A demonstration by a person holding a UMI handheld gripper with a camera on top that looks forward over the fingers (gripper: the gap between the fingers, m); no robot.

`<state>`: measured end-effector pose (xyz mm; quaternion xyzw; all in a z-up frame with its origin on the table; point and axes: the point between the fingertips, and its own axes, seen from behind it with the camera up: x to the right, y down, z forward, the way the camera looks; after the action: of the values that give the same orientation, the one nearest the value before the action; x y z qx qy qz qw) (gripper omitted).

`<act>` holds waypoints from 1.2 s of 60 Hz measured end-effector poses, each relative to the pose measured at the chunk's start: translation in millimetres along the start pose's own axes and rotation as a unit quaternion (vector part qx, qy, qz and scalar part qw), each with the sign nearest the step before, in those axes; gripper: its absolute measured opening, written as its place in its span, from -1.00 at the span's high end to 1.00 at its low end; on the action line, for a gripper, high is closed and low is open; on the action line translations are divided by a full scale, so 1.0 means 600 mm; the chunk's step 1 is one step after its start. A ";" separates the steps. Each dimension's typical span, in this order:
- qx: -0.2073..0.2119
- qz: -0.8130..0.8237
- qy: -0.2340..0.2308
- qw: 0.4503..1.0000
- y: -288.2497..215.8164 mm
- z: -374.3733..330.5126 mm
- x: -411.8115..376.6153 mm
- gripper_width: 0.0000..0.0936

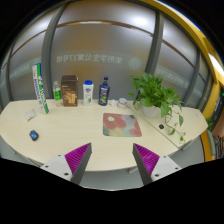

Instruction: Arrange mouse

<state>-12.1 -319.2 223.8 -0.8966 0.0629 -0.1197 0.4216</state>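
Claw open; mouse beyond.

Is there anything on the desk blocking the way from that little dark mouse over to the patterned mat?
Nothing visible does. The mouse lies on bare table well to one side of the mouse mat, with only clear tabletop between them. The boxes and bottles stand farther back, the plant beyond the mat. The gripper hovers open, holding nothing.
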 end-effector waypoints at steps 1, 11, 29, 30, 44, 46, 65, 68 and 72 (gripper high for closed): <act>-0.002 -0.001 0.001 1.000 0.003 0.000 0.000 -0.82; -0.017 -0.012 0.019 1.000 0.068 -0.001 -0.019 -0.82; -0.040 -0.013 -0.007 0.999 0.223 0.008 -0.220 -0.83; -0.041 -0.013 -0.013 0.999 0.228 0.010 -0.243 -0.84; -0.028 -0.015 -0.116 0.993 0.215 0.078 -0.577 -0.83; -0.022 -0.021 -0.128 0.991 0.203 0.092 -0.617 -0.83; 0.004 -0.086 -0.153 0.984 0.108 0.255 -0.801 -0.82; 0.006 -0.090 -0.155 0.984 0.096 0.270 -0.809 -0.82; 0.006 -0.093 -0.152 0.984 0.080 0.292 -0.812 -0.80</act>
<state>-435.2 -115.5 0.1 -0.9039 -0.0864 -0.0209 0.4184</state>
